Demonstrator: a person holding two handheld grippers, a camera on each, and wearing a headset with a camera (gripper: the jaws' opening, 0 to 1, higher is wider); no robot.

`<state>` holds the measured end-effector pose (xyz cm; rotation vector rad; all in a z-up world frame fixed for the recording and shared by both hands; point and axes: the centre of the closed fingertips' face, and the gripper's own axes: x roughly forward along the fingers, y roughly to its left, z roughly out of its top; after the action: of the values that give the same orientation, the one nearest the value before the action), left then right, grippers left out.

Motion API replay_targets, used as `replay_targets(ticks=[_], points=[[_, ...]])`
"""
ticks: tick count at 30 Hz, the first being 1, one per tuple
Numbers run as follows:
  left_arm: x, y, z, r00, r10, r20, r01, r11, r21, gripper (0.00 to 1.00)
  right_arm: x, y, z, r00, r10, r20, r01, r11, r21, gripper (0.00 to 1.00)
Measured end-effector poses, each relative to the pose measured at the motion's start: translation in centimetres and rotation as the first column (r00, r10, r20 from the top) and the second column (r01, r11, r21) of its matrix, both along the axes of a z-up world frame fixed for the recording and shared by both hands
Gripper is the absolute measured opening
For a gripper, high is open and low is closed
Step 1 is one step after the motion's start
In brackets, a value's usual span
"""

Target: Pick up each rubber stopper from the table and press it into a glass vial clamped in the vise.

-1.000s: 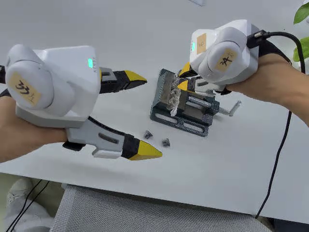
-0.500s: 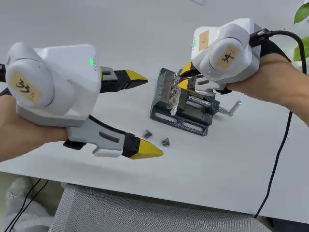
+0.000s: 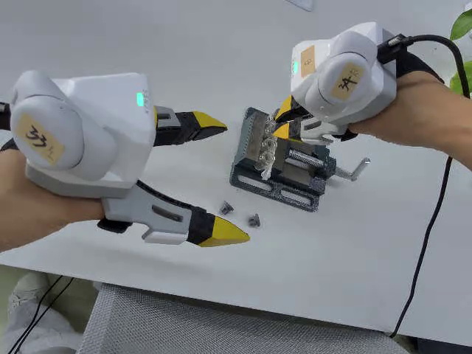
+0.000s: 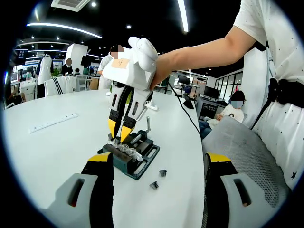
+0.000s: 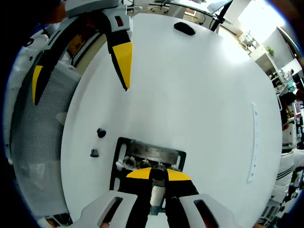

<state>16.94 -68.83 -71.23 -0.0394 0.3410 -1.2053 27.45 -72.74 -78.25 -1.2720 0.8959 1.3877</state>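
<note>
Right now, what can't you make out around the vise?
- Whether the right hand-held gripper holds a stopper: its own yellow tips cover the spot in the right gripper view, and its body hides it in the head view.
- How many glass vials sit in the vise, and which are plugged: small and glary in the head view.
- Which way up the two loose rubber stoppers lie: too small in every view.
</note>
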Motion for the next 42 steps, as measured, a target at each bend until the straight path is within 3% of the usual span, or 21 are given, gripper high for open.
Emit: replay_targets(ticks=[10,15,30,42], points=[[0.04,-0.04,-0.02,1.0,0.001,-0.002,-0.001,1.0,-0.003,0.77,0.22,0.16,-0.08,0.997,0.02,-0.068,-0.023,0.999,-0.046,0.05],[0.16,0.07,-0.05,1.0,0.006,-0.002,-0.006,1.0,-0.005,0.77,0.0,0.21,-0.18,0.996,0.042,-0.08,-0.048,0.996,-0.078,0.05],[0.38,-0.11,-0.02,1.0,0.009,0.001,-0.009,1.0,-0.008,0.77,0.12,-0.03,-0.18,0.995,0.013,-0.103,-0.018,0.999,-0.044,0.05],[0.49,-0.24,-0.15,1.0,0.01,-0.003,-0.01,1.0,-0.014,0.76,0.12,0.06,-0.42,0.992,0.001,-0.124,-0.007,0.999,-0.046,0.04]])
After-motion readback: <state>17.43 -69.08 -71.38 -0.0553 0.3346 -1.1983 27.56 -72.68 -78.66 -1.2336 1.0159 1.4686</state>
